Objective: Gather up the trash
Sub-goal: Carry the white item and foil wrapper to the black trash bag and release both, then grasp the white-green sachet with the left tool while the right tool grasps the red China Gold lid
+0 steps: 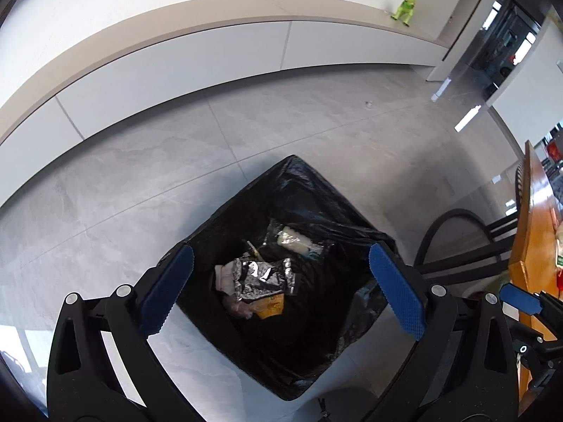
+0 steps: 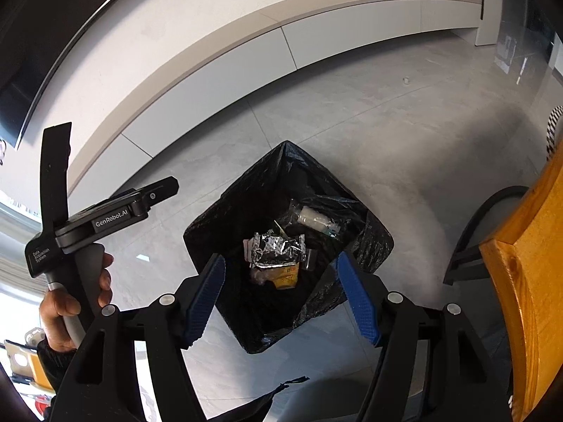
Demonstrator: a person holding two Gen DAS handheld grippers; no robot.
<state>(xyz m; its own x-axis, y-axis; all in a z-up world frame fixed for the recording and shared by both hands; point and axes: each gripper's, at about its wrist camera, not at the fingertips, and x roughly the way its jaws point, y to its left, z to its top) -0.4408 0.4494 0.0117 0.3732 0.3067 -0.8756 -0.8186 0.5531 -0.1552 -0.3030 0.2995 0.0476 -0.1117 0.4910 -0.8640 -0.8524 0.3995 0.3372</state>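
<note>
One bin (image 1: 281,281) lined with a black bag (image 1: 299,183) stands on the grey tiled floor (image 1: 140,183), and both cameras look steeply down into it. Inside lie several pieces of trash: a crumpled silver foil wrapper (image 1: 260,276) in the middle, a yellow packet (image 1: 271,307) just near of it, pale crumpled paper (image 1: 227,276) to the left, and a clear plastic wrapper with something white inside (image 1: 293,239) on the far side.

Above the bin the left gripper (image 1: 281,285) points downward, its blue-padded fingers (image 1: 167,288) spread as wide as they go, with nothing between them; the trash lies well below. The right gripper (image 2: 281,299) hangs over the same bin (image 2: 288,246), tilted down likewise, its jaws standing apart and empty, framing the foil wrapper (image 2: 276,249) far beneath.

In the right wrist view a hand (image 2: 67,313) grips the grey handle of the left device at the left edge. An orange wooden table edge (image 2: 524,281) stands to the right of the bin. Far off, a green toy figure (image 1: 406,5) sits on a long low cabinet (image 1: 211,52).
</note>
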